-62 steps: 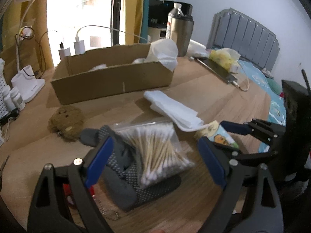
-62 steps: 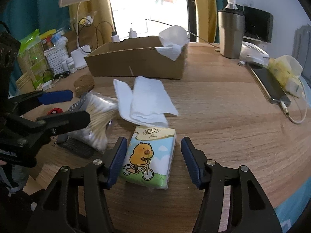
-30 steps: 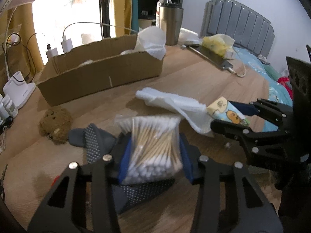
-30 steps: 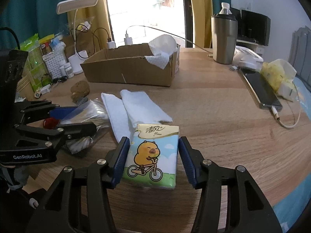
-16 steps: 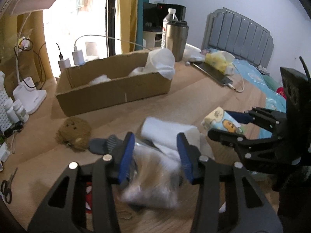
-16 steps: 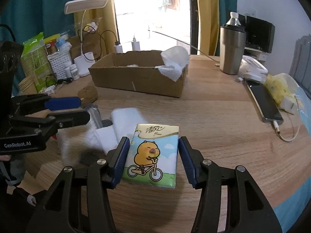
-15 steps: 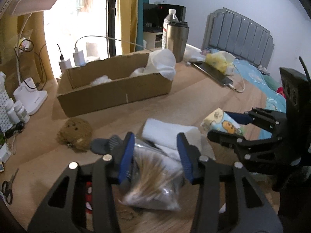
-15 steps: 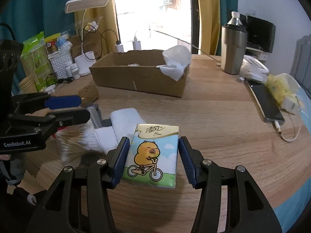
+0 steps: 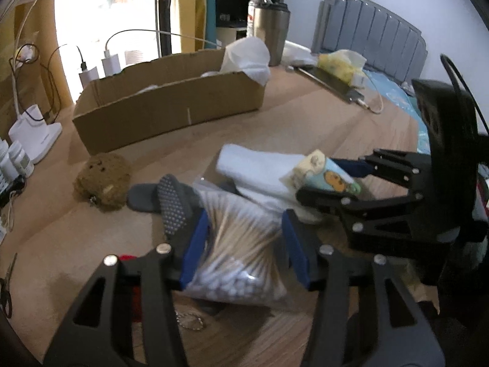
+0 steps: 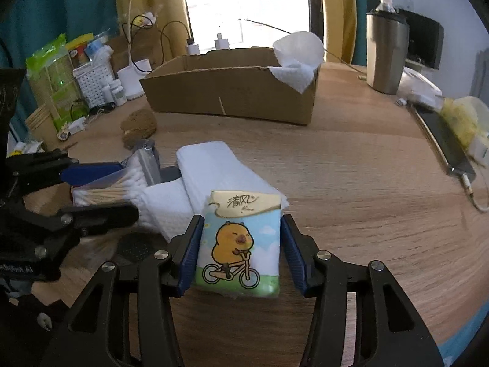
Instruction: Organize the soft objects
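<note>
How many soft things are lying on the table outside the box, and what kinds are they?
Swab bags: 1
Tissue packs: 1
White towels: 1
Brown plush toys: 1
Grey socks: 1
Total: 5

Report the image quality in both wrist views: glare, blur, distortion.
Left wrist view: window blown out white at top left; bag of cotton swabs between the left gripper fingers is motion-smeared; fisheye bends the cardboard box and darkens the corners. Right wrist view: window overexposed, tissue pack in the right gripper sharp, table edge curved.
</note>
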`<action>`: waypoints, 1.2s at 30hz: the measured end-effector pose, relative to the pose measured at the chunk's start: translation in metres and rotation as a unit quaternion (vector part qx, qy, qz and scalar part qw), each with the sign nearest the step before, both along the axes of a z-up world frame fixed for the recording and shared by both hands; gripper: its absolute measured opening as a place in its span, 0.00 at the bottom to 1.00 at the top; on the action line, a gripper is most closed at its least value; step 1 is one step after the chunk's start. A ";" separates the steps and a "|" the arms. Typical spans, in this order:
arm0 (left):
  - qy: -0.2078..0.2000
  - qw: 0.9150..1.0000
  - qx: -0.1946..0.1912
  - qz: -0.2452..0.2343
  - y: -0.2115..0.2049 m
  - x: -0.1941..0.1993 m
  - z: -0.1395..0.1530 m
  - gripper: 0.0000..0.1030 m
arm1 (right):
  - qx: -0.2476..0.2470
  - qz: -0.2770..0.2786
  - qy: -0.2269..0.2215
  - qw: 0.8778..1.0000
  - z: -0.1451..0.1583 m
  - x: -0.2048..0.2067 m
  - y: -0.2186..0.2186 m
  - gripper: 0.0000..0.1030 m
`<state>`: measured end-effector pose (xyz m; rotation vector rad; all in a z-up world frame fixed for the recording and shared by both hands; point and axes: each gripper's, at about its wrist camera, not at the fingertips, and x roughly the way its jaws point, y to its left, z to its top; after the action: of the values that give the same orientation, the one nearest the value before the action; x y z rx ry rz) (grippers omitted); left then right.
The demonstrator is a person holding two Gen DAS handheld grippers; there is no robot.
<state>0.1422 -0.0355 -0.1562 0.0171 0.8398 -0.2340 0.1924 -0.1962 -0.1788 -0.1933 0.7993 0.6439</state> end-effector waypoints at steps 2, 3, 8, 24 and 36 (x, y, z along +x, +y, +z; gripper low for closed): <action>0.002 1.000 0.006 -0.003 -0.002 0.000 -0.002 0.55 | -0.008 -0.006 -0.006 1.000 0.000 0.002 -0.002 0.51; 0.004 1.000 0.008 -0.004 -0.003 0.001 -0.004 0.56 | -0.010 -0.009 -0.008 1.000 0.000 0.002 -0.004 0.51; 0.011 0.999 0.027 -0.014 -0.007 0.002 -0.007 0.57 | -0.018 -0.027 -0.015 0.999 -0.001 0.007 -0.014 0.50; 0.010 0.999 0.039 -0.035 -0.002 -0.009 -0.011 0.44 | -0.033 -0.034 -0.025 0.999 -0.003 0.005 -0.009 0.49; -0.023 0.999 0.015 -0.029 0.013 -0.021 0.009 0.40 | -0.041 -0.035 -0.021 0.998 -0.002 0.006 -0.006 0.49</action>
<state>0.1215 -0.0222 -0.1471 0.0747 0.7986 -0.2739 0.1988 -0.2020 -0.1812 -0.2511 0.7899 0.5406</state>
